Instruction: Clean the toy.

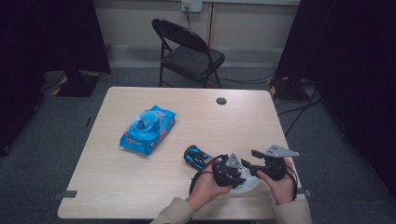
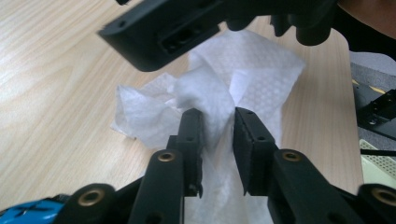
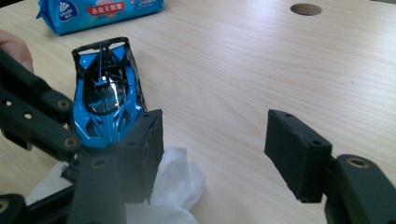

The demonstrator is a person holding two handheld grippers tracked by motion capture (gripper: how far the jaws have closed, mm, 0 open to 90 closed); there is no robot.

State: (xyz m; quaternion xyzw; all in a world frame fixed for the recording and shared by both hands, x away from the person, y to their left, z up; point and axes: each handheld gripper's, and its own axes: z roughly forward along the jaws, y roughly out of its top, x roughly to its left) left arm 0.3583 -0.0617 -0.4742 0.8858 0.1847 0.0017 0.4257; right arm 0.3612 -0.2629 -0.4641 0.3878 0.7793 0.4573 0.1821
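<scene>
1. I count one white wet wipe (image 2: 219, 93), one blue and black toy car (image 3: 106, 100), one blue pack of wipes (image 1: 148, 129), one folding chair (image 1: 189, 51) and two grippers on one wooden table (image 1: 140, 182).
2. Taking the toy car as my landmark: in the high view the wipe (image 1: 246, 183) lies just to the right of the car (image 1: 197, 157), close to the table's near edge, under both grippers. The pack sits well to the car's left and farther back. The chair stands beyond the table's far edge.
3. Open room: the tabletop behind the car is bare as far as a round cable hole (image 1: 221, 101), and the near-left stretch is bare too. On the wipe's side, the near edge and right edge are both close.
4. The wipe is thin, white and crumpled, with a fine dotted embossing; one bunched fold stands up.
5. My left gripper (image 2: 218, 126) has that raised fold between its jaws, which stand narrowly apart; I cannot tell whether the pads press the tissue.
6. My right gripper (image 3: 212, 149) is released, jaws wide apart over bare wood, its left jaw just above the wipe (image 3: 180, 179) and near the car's nose.
</scene>
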